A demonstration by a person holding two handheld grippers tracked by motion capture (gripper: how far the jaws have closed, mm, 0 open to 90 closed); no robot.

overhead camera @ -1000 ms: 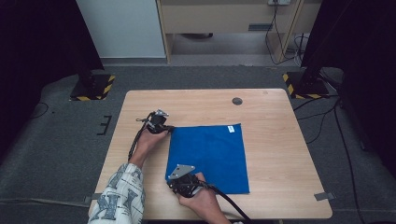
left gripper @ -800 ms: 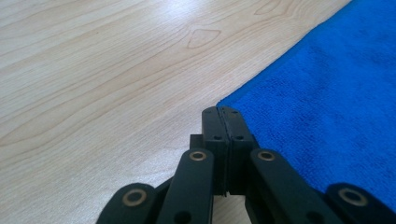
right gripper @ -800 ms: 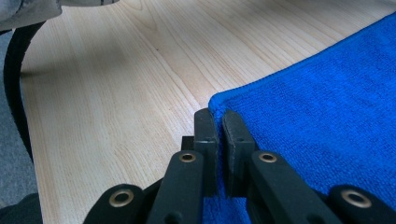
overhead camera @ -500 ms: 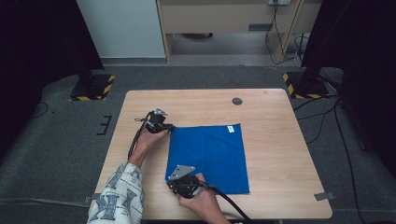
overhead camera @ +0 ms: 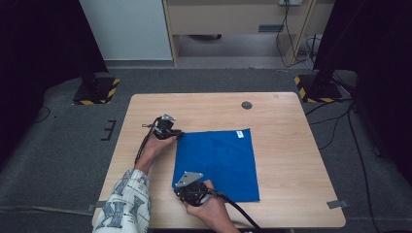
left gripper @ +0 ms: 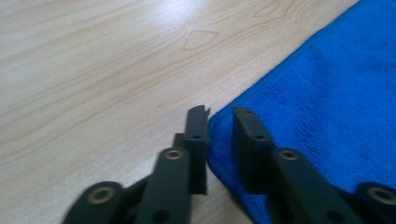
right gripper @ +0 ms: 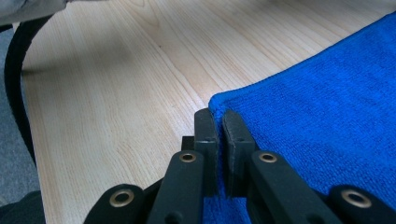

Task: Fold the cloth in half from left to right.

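Two claws are working one flat blue terry cloth on the wooden surface: right claw clamping the near-left corner, left claw closing around the far-left corner, not yet pinching.

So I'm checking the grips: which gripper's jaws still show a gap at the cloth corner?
The left gripper: blue cloth shows between its jaws. The right gripper is pinched shut.

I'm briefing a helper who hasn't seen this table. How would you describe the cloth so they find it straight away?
Start at the light wooden table in the middle of the grey floor. Lying flat on its middle is the blue cloth, roughly square and fuzzy like a towel. It is the only bright blue thing there, with a small white tag near one far corner.
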